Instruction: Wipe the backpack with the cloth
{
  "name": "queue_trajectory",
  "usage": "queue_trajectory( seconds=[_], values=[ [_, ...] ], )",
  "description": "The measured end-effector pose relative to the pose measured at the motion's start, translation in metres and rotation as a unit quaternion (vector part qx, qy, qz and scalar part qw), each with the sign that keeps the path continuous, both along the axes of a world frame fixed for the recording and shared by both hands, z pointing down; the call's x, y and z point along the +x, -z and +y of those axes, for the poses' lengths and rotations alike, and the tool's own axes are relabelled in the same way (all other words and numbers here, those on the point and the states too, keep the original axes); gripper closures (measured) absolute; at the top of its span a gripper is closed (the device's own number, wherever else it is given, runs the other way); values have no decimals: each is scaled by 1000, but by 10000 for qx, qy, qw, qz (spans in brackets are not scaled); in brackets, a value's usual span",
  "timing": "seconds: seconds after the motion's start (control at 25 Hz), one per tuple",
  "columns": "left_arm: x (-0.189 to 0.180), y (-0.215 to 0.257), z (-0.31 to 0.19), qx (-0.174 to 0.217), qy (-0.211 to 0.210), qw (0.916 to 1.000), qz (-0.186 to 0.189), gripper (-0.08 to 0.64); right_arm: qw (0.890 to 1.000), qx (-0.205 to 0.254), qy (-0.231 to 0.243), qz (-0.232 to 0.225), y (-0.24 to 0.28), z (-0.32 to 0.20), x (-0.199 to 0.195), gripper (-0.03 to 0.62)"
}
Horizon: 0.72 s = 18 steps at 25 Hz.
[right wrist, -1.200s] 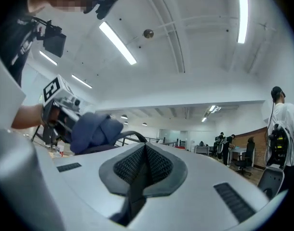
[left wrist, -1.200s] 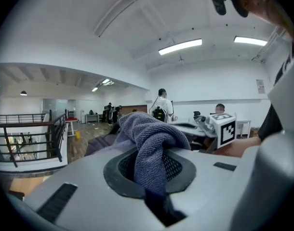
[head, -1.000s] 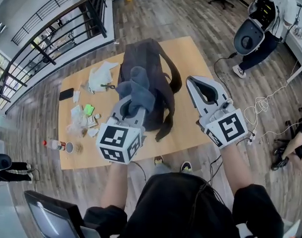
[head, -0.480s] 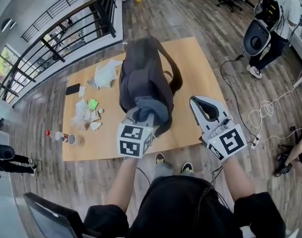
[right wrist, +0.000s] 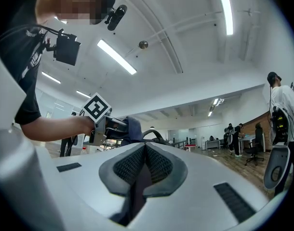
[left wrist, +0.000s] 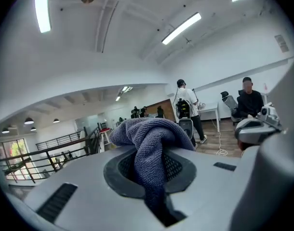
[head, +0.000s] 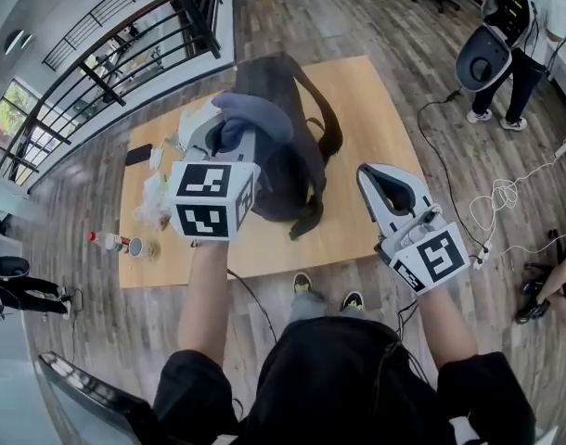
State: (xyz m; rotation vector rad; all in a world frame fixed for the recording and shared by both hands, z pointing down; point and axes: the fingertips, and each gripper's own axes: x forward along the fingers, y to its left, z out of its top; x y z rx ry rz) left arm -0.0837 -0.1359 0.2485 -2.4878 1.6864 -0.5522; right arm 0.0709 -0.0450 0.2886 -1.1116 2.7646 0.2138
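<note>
Backpack (head: pixel 288 179) and cloth (head: pixel 257 114) number one each; left tool (head: pixel 223 125) clamps cloth.

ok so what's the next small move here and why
Probably lower the left hand-held gripper so the cloth meets the backpack, then drag it along the top. Its jaws are shut on the cloth, but its own view shows only room beyond, no backpack, so the cloth seems lifted clear. The right hand-held gripper is shut, empty, aside.
</note>
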Motion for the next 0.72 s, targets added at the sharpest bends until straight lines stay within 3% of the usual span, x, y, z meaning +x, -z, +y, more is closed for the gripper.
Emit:
queue_trajectory(
  seconds=[0.08,0.24,0.44,0.48,0.56,0.72],
  values=[
    [-16,-16,6,-76,130,9998,94,520,10000,-85,6,-22,-6,-1,-2,581],
    [-44,-85,43,-365,445,9961,669,520,9994,-346,51,-6,-26,-1,-5,581],
    [-57,-230,72,-1615,820,9809,715,520,9975,-678,161,131,-50,-1,-17,581],
    [-56,-236,74,-1613,855,9806,711,520,9969,-740,216,159,-52,2,-20,581],
    [-60,-211,71,-1238,933,9848,782,520,9957,-817,356,232,-55,8,-28,581],
    [-76,-101,40,-70,845,9944,637,520,9951,-774,529,306,-51,7,-48,581]
  ],
)
